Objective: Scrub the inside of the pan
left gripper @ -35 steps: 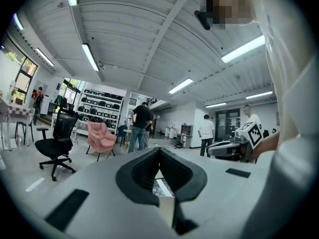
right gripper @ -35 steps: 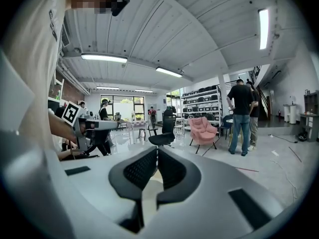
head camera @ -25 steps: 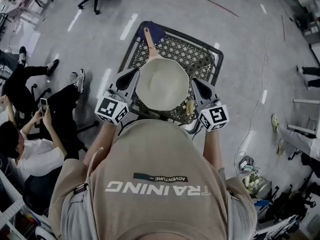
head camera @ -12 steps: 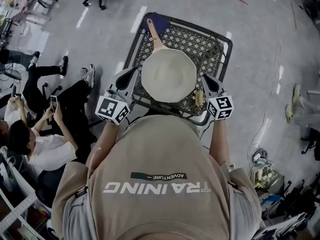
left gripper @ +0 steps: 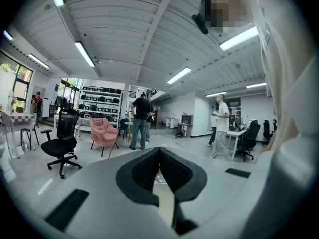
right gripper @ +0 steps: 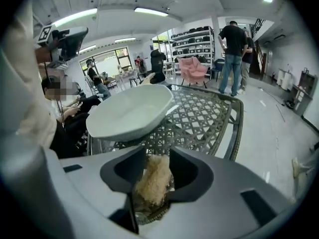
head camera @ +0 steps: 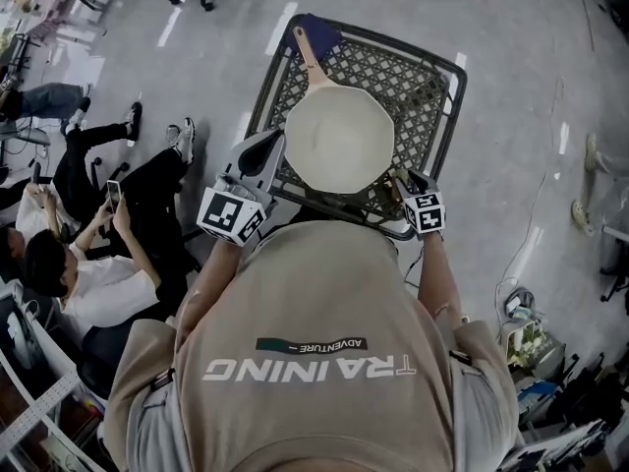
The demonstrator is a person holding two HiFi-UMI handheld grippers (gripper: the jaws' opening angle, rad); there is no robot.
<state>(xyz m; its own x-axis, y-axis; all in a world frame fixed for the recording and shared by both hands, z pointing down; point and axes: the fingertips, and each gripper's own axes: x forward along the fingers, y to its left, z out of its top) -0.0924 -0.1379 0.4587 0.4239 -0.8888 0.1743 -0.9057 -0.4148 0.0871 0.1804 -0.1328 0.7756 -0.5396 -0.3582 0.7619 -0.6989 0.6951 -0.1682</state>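
**Station:** metal table with an open lattice top.

**Obscured**
- Seated persons are left of the table, cut off by the frame edge.
- The table's near edge lies under the wearer's beige shirt.
- A dark blue thing is at the table's far left corner, partly beneath the pan's handle. Its kind cannot be told.

**Left gripper**
- It is over the table's left edge, with its marker cube toward the wearer.
- The jaws are drawn together to a thin slit and grip nothing. A scrap of lattice shows through the slit.

**Pan**
- It is at the middle of the table top, somewhat toward the near edge.
- It is cream inside and out, matt, and shallow, with a sloping wall and a faintly many-sided rim.
- The pale pinkish handle runs to the table's far left corner.
- Whether its base lies flat on the lattice cannot be made out.

**Right gripper**
- It is low at the table's near right corner. From above, little beyond its cube shows.
- The jaws are parted and have just been opening.
- A tan fibrous scrubber stands between the pads and fills the gap, with no squeeze visible.
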